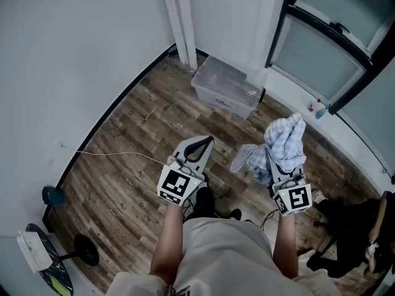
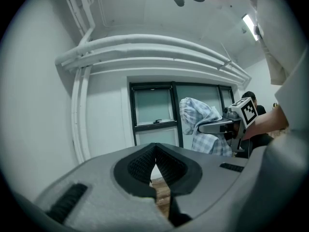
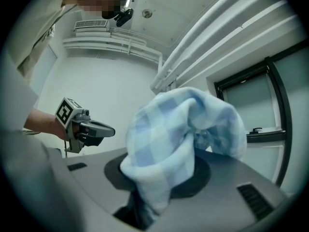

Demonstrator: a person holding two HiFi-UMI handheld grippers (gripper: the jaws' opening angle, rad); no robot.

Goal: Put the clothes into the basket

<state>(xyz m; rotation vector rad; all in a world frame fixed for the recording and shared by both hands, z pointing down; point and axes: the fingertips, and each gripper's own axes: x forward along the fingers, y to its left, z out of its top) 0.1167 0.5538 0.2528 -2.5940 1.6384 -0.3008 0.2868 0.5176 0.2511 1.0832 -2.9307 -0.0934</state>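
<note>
As right hand-held gripper [image 1: 285, 176] grips, cloth [image 1: 284, 142] (checked) droops.

Both bare arms reach forward and down from the body, the left forearm [image 1: 166, 239] and right forearm [image 1: 282, 242] roughly parallel, with the grippers held level and well apart. The left gripper [image 1: 200, 145] has its jaws closed tip to tip, with nothing between them. The right gripper [image 1: 286, 179] is clamped on a checked cloth [image 1: 281, 143] that bunches up over its jaws and drapes down beside them.
</note>
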